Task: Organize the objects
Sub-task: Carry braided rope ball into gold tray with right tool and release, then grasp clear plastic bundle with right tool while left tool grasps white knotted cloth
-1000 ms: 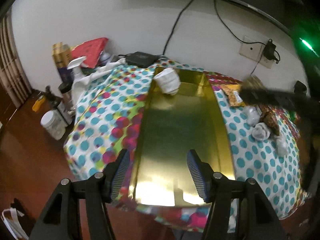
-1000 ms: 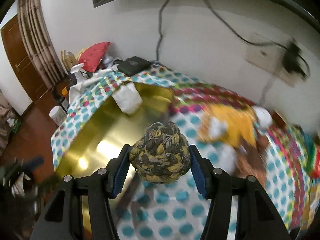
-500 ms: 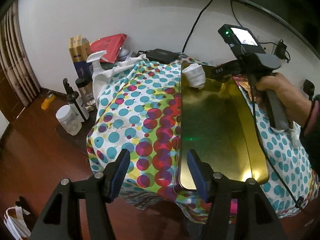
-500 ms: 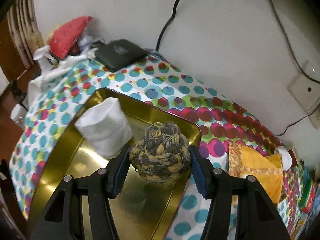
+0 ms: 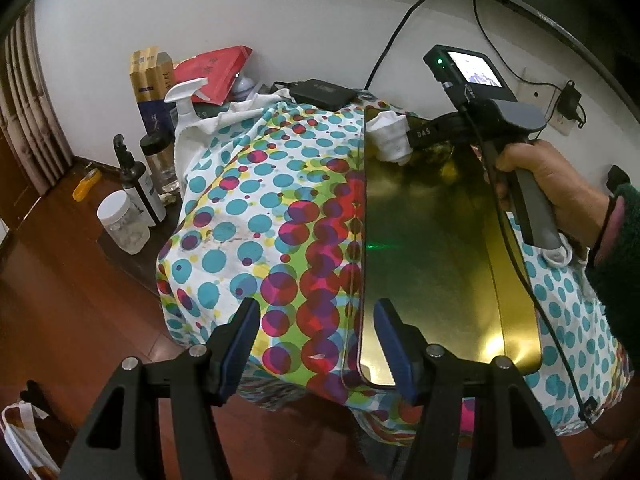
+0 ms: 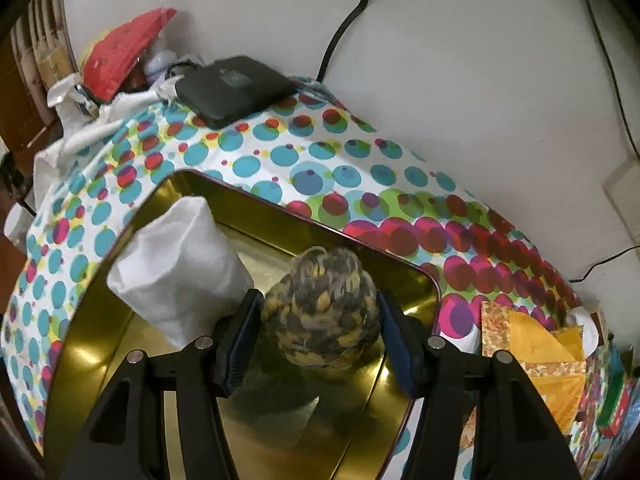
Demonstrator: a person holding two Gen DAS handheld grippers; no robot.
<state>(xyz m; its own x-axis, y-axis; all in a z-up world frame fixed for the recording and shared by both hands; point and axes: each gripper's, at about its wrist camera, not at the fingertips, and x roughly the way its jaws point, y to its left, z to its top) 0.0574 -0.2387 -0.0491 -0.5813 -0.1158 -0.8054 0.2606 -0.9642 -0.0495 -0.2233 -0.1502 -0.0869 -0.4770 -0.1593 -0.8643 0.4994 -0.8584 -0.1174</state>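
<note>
Between the blue-padded jaws of the right gripper (image 6: pixel 318 334), a woven ball of yellow, brown and grey cord (image 6: pixel 320 312) is seen low over the far end of the shallow gold metal tray (image 6: pixel 92 320). The jaws are opening: a sliver of space shows at the right pad, while the left pad looks close to or touching the weave, so the grasp is judged to be letting go rather than clenched. Whether the ball already rests on the tray floor cannot be told; its dark reflection lies just beneath it.

For a clean release, the opening is best finished with the hand kept still, so that the round ball is not nudged into a roll. Only once both pads are clear should the gripper be lifted straight away along its own line.

Just beside the ball, to its left, a folded white cloth bundle (image 6: pixel 180 268) sits in the tray's corner; it may serve as a stop, but should not be brushed on withdrawal.

The left gripper (image 5: pixel 318 344) hangs released and empty at the tray's near edge, over the dotted multicoloured tablecloth (image 5: pixel 248 216).
</note>
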